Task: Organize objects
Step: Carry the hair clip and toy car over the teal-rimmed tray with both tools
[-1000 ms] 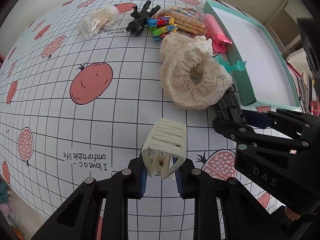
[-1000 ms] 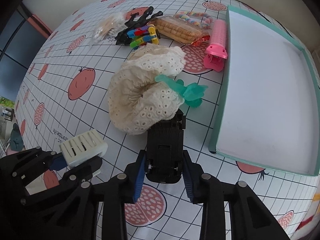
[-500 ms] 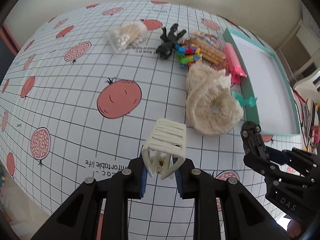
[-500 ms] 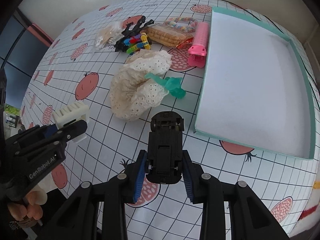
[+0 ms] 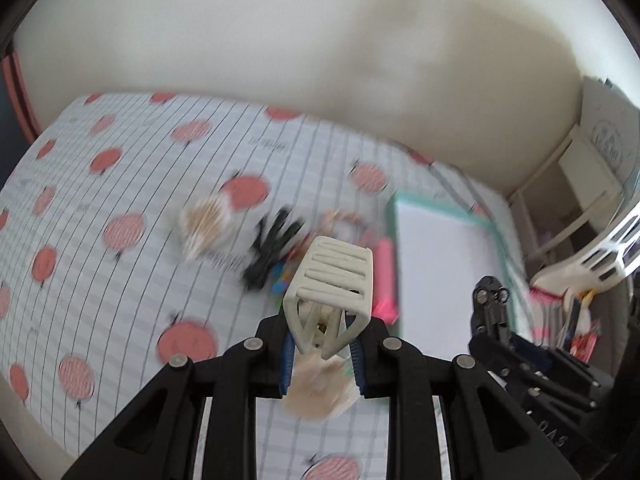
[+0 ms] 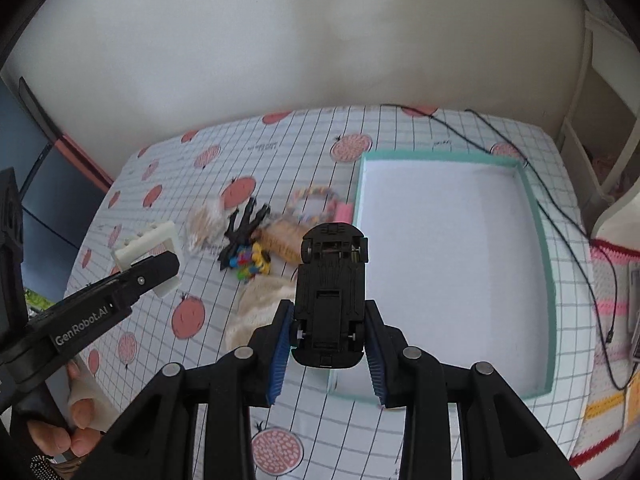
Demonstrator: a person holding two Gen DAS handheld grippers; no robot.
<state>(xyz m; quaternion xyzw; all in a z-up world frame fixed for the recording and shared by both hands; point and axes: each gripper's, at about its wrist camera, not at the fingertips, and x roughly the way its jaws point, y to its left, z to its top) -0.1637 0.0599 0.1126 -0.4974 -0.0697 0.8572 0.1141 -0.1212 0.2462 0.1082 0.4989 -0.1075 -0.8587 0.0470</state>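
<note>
My left gripper (image 5: 322,354) is shut on a cream hair claw clip (image 5: 334,280), held high above the table; the clip (image 6: 150,246) and left gripper show at the left of the right wrist view. A black toy car (image 6: 330,292), underside up, is clamped in my right gripper (image 6: 330,354), raised near the front left corner of the teal-rimmed white tray (image 6: 536,220). The same car (image 5: 490,308) appears at the right of the left wrist view, beside the tray (image 5: 436,248). The cream lace scrunchie (image 6: 256,308) lies on the table below both grippers.
Left of the tray lies a pile: black claw clip (image 6: 244,224), coloured small clips (image 6: 250,260), biscuit packet (image 6: 284,240), bead bracelet (image 6: 316,200), pink roller (image 5: 384,280), cotton swab bag (image 6: 204,224). A black cable (image 6: 560,224) crosses the tray's far right. A hand (image 6: 80,416) holds the left gripper.
Both grippers have risen well above the table with their objects, and the views have tilted up toward the wall. The left wrist view is now motion-blurred.
</note>
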